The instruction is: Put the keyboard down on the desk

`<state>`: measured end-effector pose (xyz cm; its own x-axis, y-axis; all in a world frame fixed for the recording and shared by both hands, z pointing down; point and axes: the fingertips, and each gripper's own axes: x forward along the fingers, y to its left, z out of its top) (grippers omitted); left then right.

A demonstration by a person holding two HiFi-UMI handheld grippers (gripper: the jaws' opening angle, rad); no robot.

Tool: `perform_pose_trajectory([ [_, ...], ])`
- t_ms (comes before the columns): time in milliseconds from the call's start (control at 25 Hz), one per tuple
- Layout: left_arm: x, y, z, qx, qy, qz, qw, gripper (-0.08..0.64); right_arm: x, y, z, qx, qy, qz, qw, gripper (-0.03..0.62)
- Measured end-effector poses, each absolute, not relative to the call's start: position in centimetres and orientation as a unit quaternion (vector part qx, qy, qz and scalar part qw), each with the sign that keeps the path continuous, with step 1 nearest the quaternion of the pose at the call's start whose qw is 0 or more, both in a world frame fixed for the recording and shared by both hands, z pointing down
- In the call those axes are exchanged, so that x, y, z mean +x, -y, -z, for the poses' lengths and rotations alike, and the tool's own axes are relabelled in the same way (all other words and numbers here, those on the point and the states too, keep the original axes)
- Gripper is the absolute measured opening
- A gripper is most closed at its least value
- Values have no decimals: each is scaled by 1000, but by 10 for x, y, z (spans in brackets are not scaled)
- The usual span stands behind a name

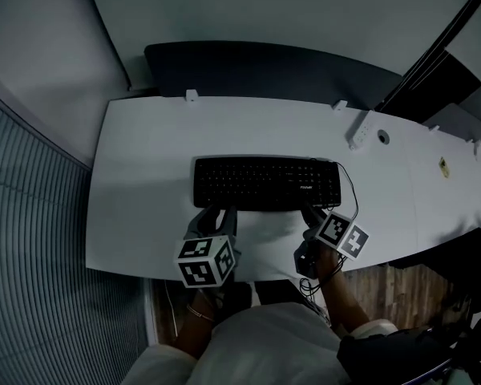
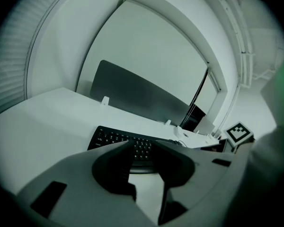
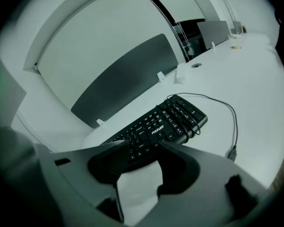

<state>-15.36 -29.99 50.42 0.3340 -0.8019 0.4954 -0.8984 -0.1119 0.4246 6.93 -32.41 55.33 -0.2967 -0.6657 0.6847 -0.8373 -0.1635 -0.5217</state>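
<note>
A black keyboard point(image 1: 266, 183) lies flat on the white desk point(image 1: 144, 175), with its cable point(image 1: 354, 187) looped round its right end. My left gripper point(image 1: 215, 213) stands at the keyboard's front left edge. In the left gripper view its jaws point(image 2: 143, 146) are apart, with bare desk between them and the keyboard point(image 2: 114, 138) just past the tips. My right gripper point(image 1: 313, 213) is at the keyboard's front right edge. Its jaws point(image 3: 144, 148) stand wide, and the keyboard point(image 3: 165, 122) lies just beyond them, not pinched.
A dark divider panel point(image 1: 264, 74) runs along the desk's far edge. A white power strip point(image 1: 359, 129) and a round cable hole point(image 1: 383, 137) sit at the back right. The desk's front edge is right under the grippers, with wooden floor point(image 1: 393, 291) below.
</note>
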Motion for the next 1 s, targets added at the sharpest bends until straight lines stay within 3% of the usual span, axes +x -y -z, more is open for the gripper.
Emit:
perform_pose_trajectory([
  [320, -141, 285, -477, 759, 569, -53, 312, 100, 78, 317, -492, 597, 725, -333, 84, 186],
  [560, -128, 274, -457, 772, 563, -36, 292, 29, 64, 316, -448, 575, 790, -185, 103, 184],
  [720, -126, 275, -441, 766, 585, -39, 264, 20, 62, 317, -426, 568, 805, -139, 102, 123],
  [1000, -111, 265, -417, 751, 618, -47, 228, 20, 91, 304, -391, 576, 809, -88, 81, 74],
])
